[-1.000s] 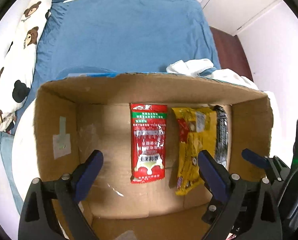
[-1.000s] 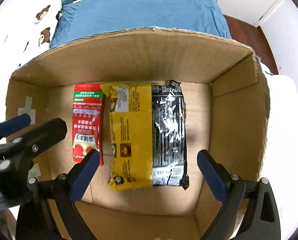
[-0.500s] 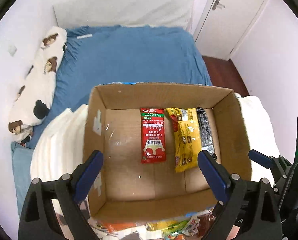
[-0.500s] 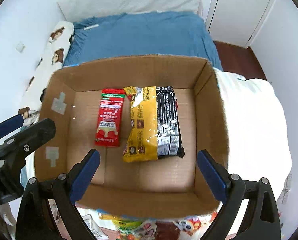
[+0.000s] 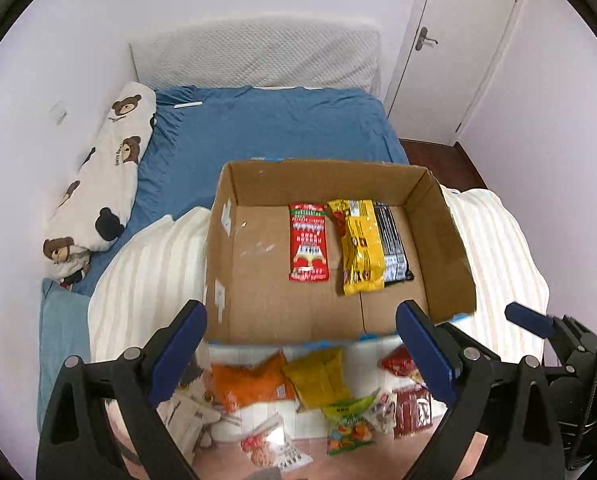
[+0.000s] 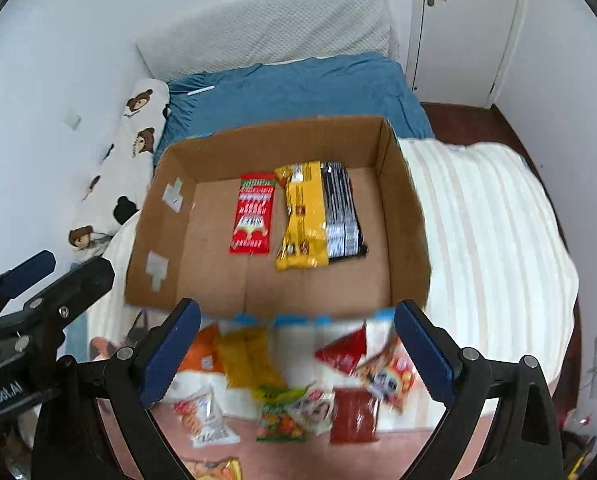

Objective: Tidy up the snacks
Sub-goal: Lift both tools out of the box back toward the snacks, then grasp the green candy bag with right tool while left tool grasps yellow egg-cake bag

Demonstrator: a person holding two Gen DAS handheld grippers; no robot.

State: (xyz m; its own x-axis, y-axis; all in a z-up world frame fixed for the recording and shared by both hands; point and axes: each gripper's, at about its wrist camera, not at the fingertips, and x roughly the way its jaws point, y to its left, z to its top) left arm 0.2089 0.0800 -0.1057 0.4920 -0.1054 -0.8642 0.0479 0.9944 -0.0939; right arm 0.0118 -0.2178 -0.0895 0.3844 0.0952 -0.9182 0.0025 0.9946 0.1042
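Note:
An open cardboard box (image 5: 234, 280) (image 6: 154, 232) sits on a striped quilt. Inside lie a red packet (image 5: 308, 242) (image 6: 253, 216), a yellow packet (image 5: 360, 252) (image 6: 304, 216) and a black packet (image 5: 392, 240) (image 6: 344, 208), side by side. Several loose snack packs lie in front of the box, among them an orange bag (image 5: 250, 384) (image 6: 202, 354) and a yellow bag (image 5: 318, 376) (image 6: 246, 356). My left gripper (image 5: 304, 356) and right gripper (image 6: 296, 354) both hover open and empty above these packs, near the box's front wall.
The box rests on a white striped quilt (image 5: 150, 280) (image 6: 486, 240) over a blue bed (image 5: 274, 128). A bear-print pillow (image 5: 106, 176) lies along the left wall. A white door (image 5: 458, 40) stands at the back right.
Both grippers have pulled back and up from inside the box. The whole box, the bed and the loose snacks in front have come into view. The packets in the box have not moved.

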